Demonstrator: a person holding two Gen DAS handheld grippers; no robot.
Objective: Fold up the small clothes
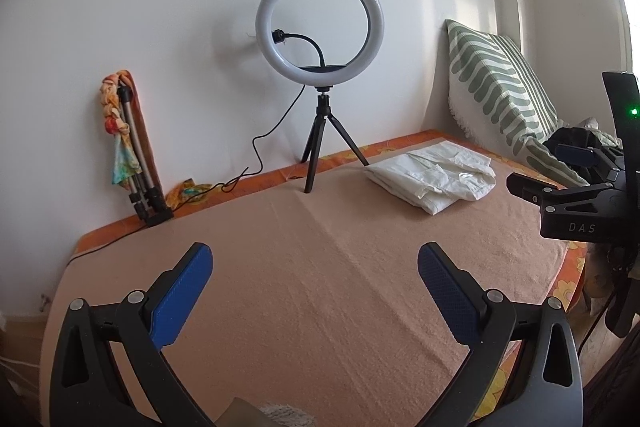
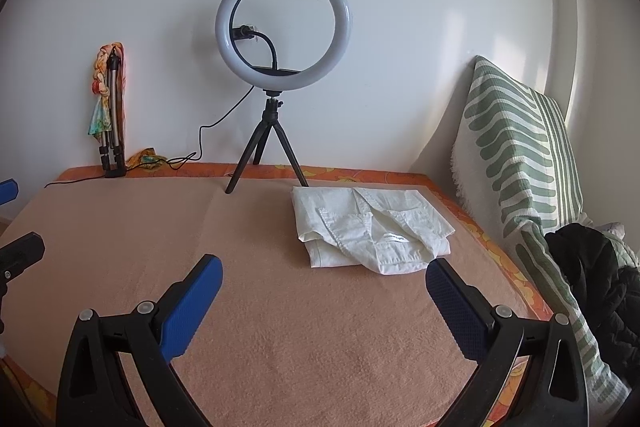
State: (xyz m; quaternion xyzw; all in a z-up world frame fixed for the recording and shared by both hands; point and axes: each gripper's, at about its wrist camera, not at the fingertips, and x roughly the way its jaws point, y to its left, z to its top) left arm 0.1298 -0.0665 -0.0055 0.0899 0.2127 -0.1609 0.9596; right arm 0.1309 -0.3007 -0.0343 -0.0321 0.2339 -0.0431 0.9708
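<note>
A folded white shirt (image 1: 434, 175) lies on the peach blanket (image 1: 312, 287) at the far right; it also shows in the right wrist view (image 2: 368, 227), collar and label up. My left gripper (image 1: 314, 267) is open and empty, held above the blanket's middle, well short of the shirt. My right gripper (image 2: 324, 279) is open and empty, just in front of the shirt's near edge. The right gripper's body also shows at the right edge of the left wrist view (image 1: 576, 203). A dark garment (image 2: 600, 275) lies bunched at the right by the pillow.
A ring light on a small tripod (image 1: 320, 27) stands at the blanket's back edge, its cable trailing left. A folded tripod wrapped in a colourful cloth (image 1: 128, 147) leans on the wall at the left. A green-striped pillow (image 2: 520, 155) leans at the right.
</note>
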